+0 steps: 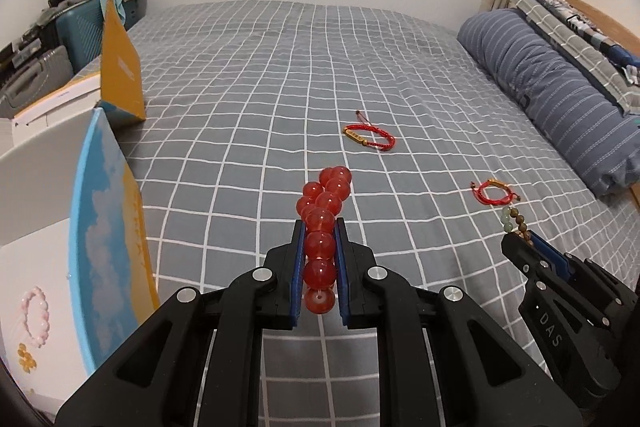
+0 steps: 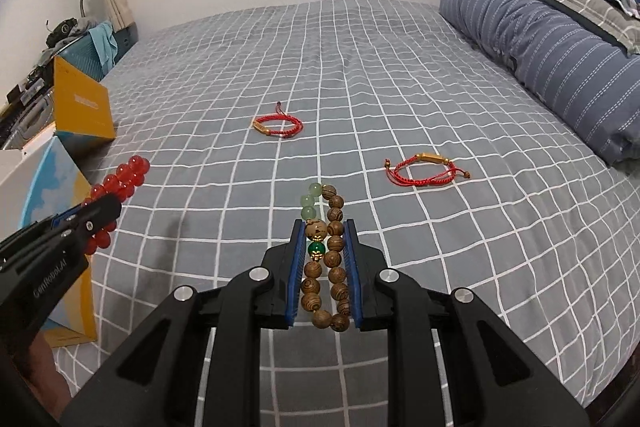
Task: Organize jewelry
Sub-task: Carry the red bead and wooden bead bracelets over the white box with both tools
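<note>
**A:** Left wrist view: your left tool (image 1: 319, 259) is closed on the red beads (image 1: 322, 231), pinched in a line between the blue pads (image 1: 297, 269). The far loop sticks out past the tips toward 12 o'clock, above the bed (image 1: 248, 75).

**B:** And your right tool (image 2: 323, 263)?

**A:** Clamped on the wood beads (image 2: 325, 259), both sides of the loop squeezed between the fingers. Pale green beads and one dark green bead sit on the left side of that loop.

**B:** What lies loose?

**A:** Two red cord bracelets rest on the checked sheet. From your right wrist view, the far cord (image 2: 279, 125) is at 11 o'clock, and the near cord (image 2: 426, 171) at 1 o'clock. They lie well apart.

**B:** The box?

**A:** At 9 o'clock in your left wrist view, an open box (image 1: 108, 227) with a sky-print wall sits at the bed's edge. Inside, a pink bracelet (image 1: 35, 315) lies on the white floor, with a small amber piece (image 1: 25, 357) just beside it.

**B:** Anything else?

**A:** A striped pillow (image 2: 560, 67) at 2 o'clock.
</note>
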`<action>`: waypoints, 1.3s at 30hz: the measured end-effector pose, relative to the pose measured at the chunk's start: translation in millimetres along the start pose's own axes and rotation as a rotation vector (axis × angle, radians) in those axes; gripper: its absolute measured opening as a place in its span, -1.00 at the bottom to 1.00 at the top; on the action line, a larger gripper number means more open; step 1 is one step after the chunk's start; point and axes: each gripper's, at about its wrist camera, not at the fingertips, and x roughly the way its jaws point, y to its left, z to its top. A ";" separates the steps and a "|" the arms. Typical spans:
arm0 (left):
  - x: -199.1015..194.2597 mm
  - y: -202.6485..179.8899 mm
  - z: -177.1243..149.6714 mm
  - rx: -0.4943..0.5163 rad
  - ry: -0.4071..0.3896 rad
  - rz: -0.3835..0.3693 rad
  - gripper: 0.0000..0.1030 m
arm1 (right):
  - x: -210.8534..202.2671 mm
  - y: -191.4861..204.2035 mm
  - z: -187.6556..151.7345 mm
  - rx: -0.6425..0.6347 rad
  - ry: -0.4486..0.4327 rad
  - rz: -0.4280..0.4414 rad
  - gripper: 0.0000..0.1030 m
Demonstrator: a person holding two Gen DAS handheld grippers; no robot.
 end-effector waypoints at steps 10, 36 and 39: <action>-30.2 7.6 -0.7 0.009 -0.007 0.004 -0.75 | -30.1 14.7 6.7 -0.033 -0.032 0.012 -0.65; -100.7 69.2 13.5 -0.062 -0.078 0.087 -0.75 | -69.3 90.0 38.8 -0.117 -0.067 0.129 -0.65; -110.7 81.3 13.9 -0.080 -0.091 0.099 -0.75 | -72.4 105.5 41.9 -0.135 -0.074 0.151 -0.65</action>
